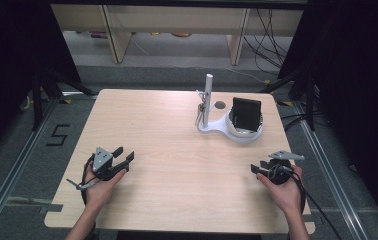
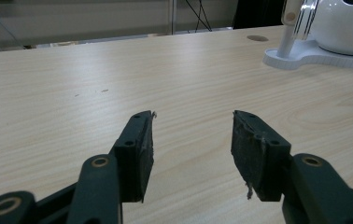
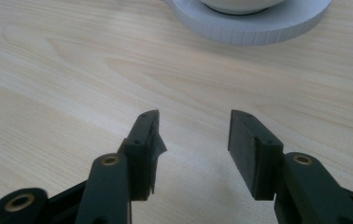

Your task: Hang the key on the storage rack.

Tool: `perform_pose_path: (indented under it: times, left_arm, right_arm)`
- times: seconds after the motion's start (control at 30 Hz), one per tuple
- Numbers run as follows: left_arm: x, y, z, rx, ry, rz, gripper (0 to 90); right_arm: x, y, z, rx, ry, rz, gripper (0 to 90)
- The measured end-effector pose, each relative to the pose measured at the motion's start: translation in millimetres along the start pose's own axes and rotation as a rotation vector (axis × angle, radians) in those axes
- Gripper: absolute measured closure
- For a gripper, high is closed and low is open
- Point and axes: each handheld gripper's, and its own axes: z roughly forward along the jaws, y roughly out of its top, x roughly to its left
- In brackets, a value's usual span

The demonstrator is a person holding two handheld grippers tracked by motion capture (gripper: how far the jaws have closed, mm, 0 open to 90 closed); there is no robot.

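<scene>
A white stand sits at the table's far right, with a round bowl-like holder carrying a black slab upright and a thin white post beside it. My left gripper rests low over the near left of the table, held in a hand, jaws open with nothing between them. My right gripper is at the near right, also open and empty. The stand's white base lies ahead and to the right in the left gripper view, and its rim is straight ahead in the right gripper view.
The light wooden table has a small round dark hole near the stand. Black frames and cables stand at both sides of the table, and wooden furniture legs at the back.
</scene>
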Motion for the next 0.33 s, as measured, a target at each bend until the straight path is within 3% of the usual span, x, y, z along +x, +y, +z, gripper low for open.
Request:
perform_pose_path:
  times: [0.13, 0.17, 0.2, 0.33]
  left_arm:
    - [0.1, -1.6, -0.8, -0.005, 0.007, -0.001, 48.0]
    - [0.0, -1.6, -0.9, -0.006, 0.008, -0.001, 47.9]
    - [0.0, -1.6, -1.0, -0.007, 0.009, 0.0, 47.9]
    - [-0.3, -1.6, -0.4, -0.006, 0.012, 0.0, 47.3]
  right_arm:
    - [0.5, -0.5, -1.2, 0.011, 0.009, 0.0, 54.1]
    - [1.1, -1.1, -0.2, 0.001, 0.017, 0.009, 54.0]
    - [4.2, -1.4, -1.3, 0.017, 0.011, 0.05, 53.9]
    - [1.0, -3.5, 0.6, -0.008, 0.0, 0.023, 53.2]
